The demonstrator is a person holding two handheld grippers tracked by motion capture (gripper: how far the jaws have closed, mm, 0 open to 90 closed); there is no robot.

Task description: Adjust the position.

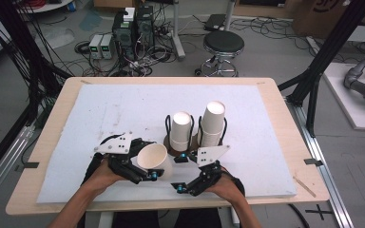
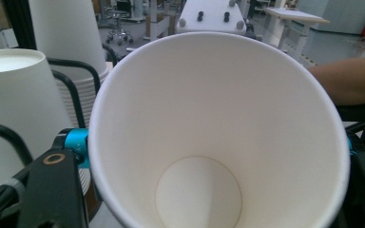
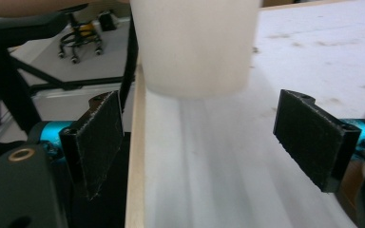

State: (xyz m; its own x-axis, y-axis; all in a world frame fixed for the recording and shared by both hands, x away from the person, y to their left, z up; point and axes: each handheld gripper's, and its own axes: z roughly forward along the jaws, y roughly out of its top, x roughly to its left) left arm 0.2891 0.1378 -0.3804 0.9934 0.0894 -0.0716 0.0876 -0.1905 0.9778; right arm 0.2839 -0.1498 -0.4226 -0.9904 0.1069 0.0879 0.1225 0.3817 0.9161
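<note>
Left hand-held gripper (image 1: pixel 148 175) is pinching the loose paper cup (image 1: pixel 155 160) – it's lying tilted just in front of the cup holder (image 1: pixel 183 148), open mouth (image 2: pixel 218 128) tipping back twd the person, base pointing at the holder. Right hand-held gripper (image 1: pixel 183 188), jaws spread w/ nothing between, is hovering just right of the cup – the nearer free one.

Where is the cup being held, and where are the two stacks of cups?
held cup (image 1: pixel 153 159), high view, on its inner wall.
left cup stack (image 1: pixel 181 128), high view, on its side.
right cup stack (image 1: pixel 213 121), high view, on its side.
</note>
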